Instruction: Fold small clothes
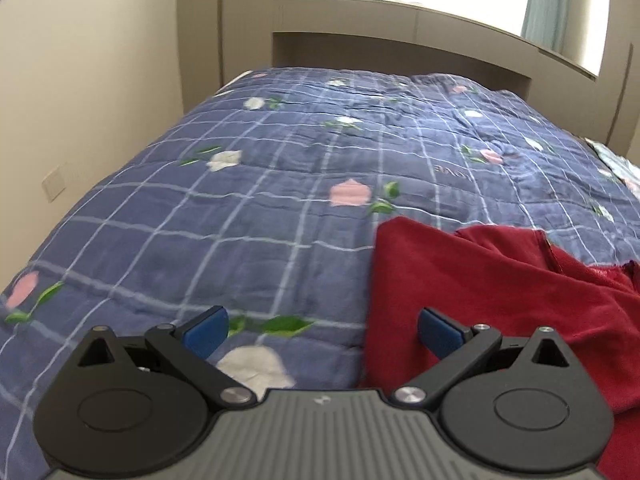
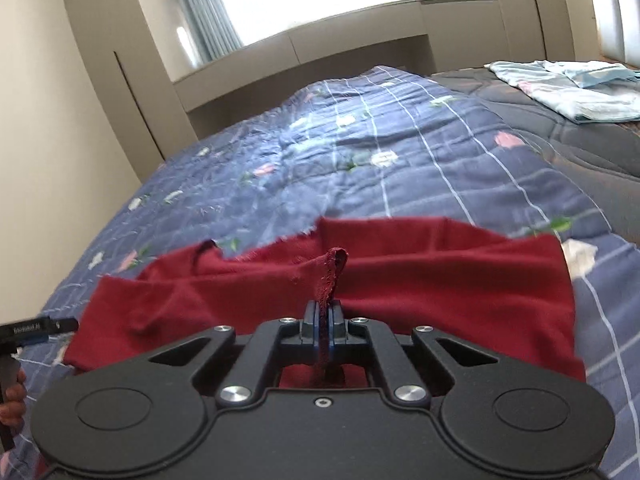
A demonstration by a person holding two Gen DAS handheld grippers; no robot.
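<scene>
Red garment (image 2: 360, 292) lies crumpled on blue checked quilt (image 1: 240, 220), near its front edge. Right gripper (image 2: 325, 320) pinched tight on raised hem fold of garment. Left gripper (image 1: 322, 334) spread wide, holding nothing, hovering over quilt at garment's left edge. Pale blue cloth (image 2: 568, 88) far beyond quilt, on bare mattress.

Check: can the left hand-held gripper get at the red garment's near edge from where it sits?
Probably yes. The left hand-held gripper is open, the red garment lies flat on the quilt beside its right finger, and nothing sits between them.
</scene>
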